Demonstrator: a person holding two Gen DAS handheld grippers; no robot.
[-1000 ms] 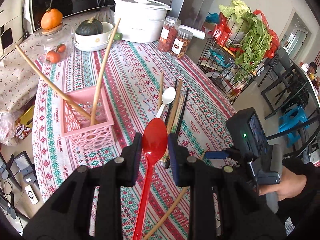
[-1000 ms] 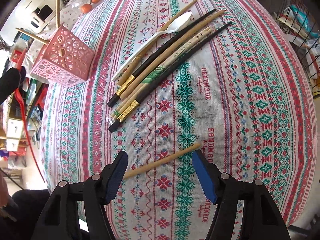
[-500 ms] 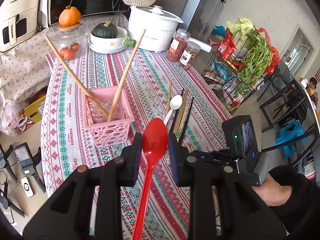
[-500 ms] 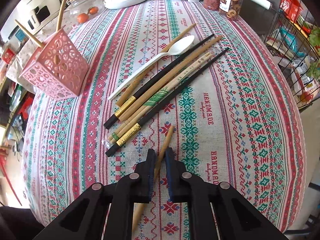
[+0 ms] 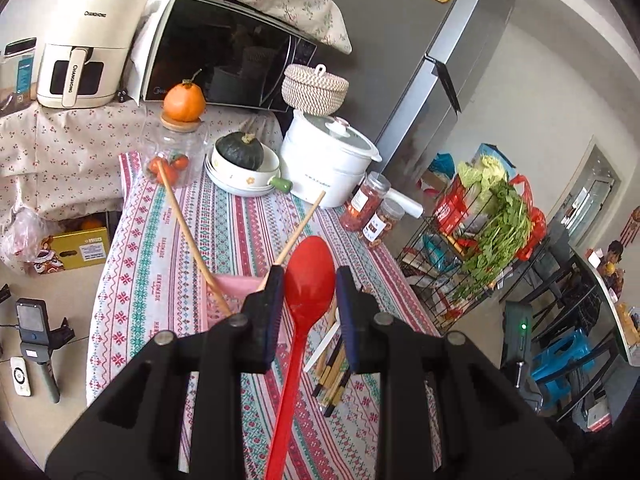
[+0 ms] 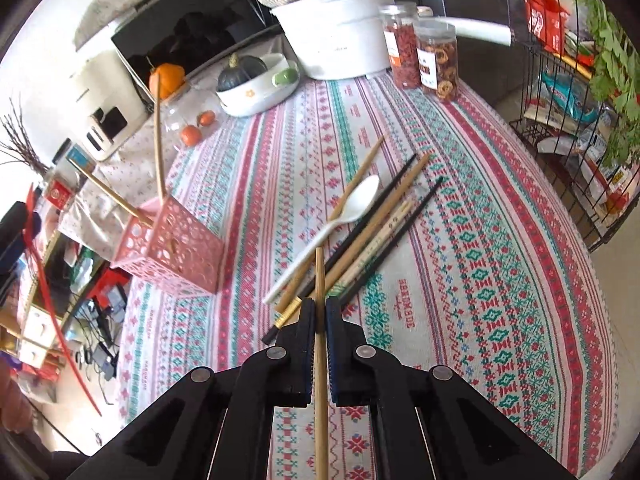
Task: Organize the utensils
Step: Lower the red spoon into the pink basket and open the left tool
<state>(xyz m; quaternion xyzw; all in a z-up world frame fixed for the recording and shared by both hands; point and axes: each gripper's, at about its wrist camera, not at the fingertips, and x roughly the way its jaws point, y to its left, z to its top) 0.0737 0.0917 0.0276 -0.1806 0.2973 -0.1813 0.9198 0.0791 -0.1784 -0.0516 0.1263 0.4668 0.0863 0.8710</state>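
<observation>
Utensils lie in a loose bundle on the striped tablecloth (image 6: 500,240) of the counter: a white spoon (image 6: 344,216), several wooden chopsticks (image 6: 404,196) and black chopsticks (image 6: 404,224), all angled from near left to far right. Just left of them stands a pink basket (image 6: 176,252) with a lattice wall, and two long wooden sticks (image 6: 159,136) lean out of it, one tilting left and one nearly upright.

In the right wrist view, the right gripper (image 6: 318,320) is closed tight on a single wooden chopstick (image 6: 320,272), which runs straight up between the pads, its tip above the near end of the bundle and clear of the cloth.

In the left wrist view, the left gripper (image 5: 310,296) holds a red spoon (image 5: 310,276) by the bowl, narrow jaws pressing on either side, with the long red handle running back toward the camera. The basket sits partly hidden behind the left pad.

At the far end of the counter stand a white pot (image 5: 328,160), a white dish (image 5: 240,176) with a dark green squash (image 5: 240,150) in it, a glass jar (image 5: 176,152) with an orange (image 5: 184,98) on its lid, and two jars of dried food (image 5: 372,208). A wire rack (image 5: 460,264) with leafy greens (image 5: 500,224) stands to the right of the counter.
</observation>
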